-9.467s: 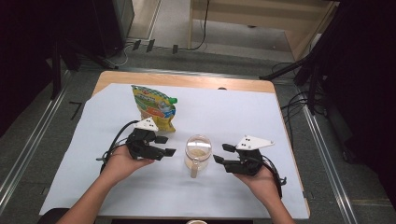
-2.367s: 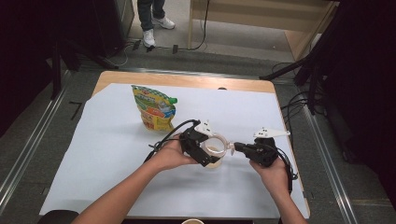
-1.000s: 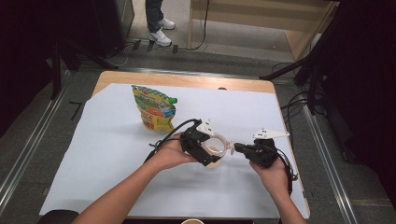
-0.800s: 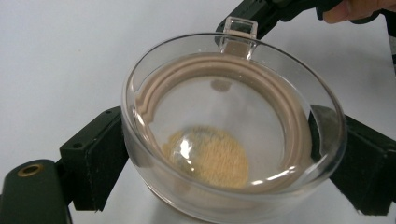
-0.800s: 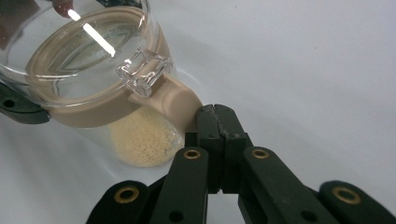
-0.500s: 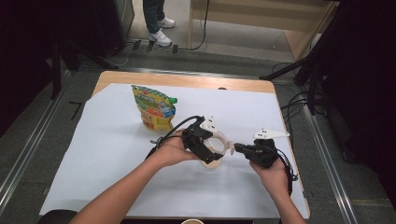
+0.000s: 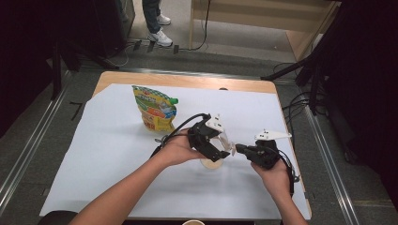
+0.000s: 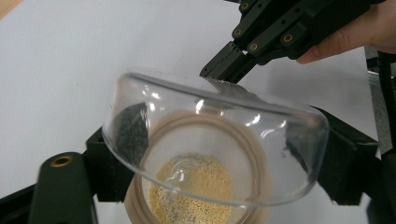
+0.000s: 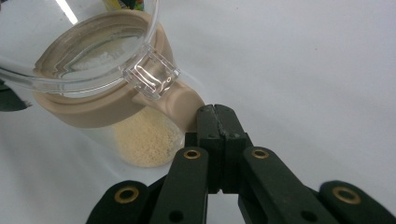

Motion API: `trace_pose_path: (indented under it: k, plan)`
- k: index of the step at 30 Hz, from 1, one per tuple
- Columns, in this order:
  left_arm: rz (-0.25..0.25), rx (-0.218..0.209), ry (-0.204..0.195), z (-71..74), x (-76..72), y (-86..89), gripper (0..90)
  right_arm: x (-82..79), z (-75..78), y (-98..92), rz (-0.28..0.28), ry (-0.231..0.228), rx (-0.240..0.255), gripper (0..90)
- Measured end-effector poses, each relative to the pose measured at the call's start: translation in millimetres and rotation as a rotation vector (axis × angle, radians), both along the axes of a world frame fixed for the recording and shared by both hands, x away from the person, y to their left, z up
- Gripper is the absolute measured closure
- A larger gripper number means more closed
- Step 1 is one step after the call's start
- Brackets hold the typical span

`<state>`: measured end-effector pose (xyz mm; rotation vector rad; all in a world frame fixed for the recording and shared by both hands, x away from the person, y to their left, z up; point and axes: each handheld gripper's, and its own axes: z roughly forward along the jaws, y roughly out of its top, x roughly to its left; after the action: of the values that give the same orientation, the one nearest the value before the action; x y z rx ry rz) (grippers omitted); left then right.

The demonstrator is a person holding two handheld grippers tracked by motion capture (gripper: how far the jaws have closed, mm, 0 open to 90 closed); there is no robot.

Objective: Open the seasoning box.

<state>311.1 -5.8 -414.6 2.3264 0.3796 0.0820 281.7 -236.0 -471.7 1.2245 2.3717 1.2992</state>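
A clear jar (image 7: 212, 161) with a beige collar (image 9: 93, 112) holds pale yellow grains (image 8: 196, 191) and stands on the white sheet (image 7: 108, 154). My left gripper (image 7: 220, 147) is shut on the jar's clear domed lid (image 8: 215, 140), and its pads (image 8: 130, 133) show through both sides. Its jaws have just been closing with the lid between them. The lid hangs tilted just above the jar's mouth. My right gripper (image 9: 215, 112) is shut, and its tips rest against the collar's beige tab (image 9: 184, 105). I cannot tell whether they pinch the tab.
A yellow-green spouted pouch (image 7: 155, 108) stands at the back left of the sheet. The wooden table edge (image 7: 187, 79) runs behind it. A paper cup's rim (image 7: 194, 222) shows at the near edge. A person's legs (image 7: 155, 18) stand on the floor beyond the table.
My left hand has risen slightly, and the clear lid in it has lifted and tilted above the jar. The right gripper has stayed at the beige tab.
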Motion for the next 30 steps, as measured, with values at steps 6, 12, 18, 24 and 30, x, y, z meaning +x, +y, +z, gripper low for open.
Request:
trace_pose_path:
  k: [6, 12, 18, 24, 30]
  plan:
    - [-0.020, -0.004, 0.006, 9.6, -2.6, -3.9, 28.9, -0.5, 0.6, -0.3, 0.003, 0.000, 0.005, 90.0]
    - [-0.055, 0.009, 0.013, 19.7, -6.6, -9.0, 40.6, -0.8, 0.9, -0.1, 0.003, -0.003, 0.006, 90.0]
    - [-0.091, 0.010, 0.052, 27.8, -9.2, -12.1, 59.4, -1.0, 0.8, -0.5, 0.006, -0.004, 0.007, 90.0]
    - [-0.125, 0.021, 0.068, 34.9, -9.6, -14.6, 78.8, -1.9, 1.3, -0.8, 0.008, -0.001, 0.009, 90.0]
    - [-0.153, 0.004, 0.092, 35.0, -6.6, -22.5, 86.0, -3.0, 1.3, -1.2, 0.010, 0.000, 0.012, 90.0]
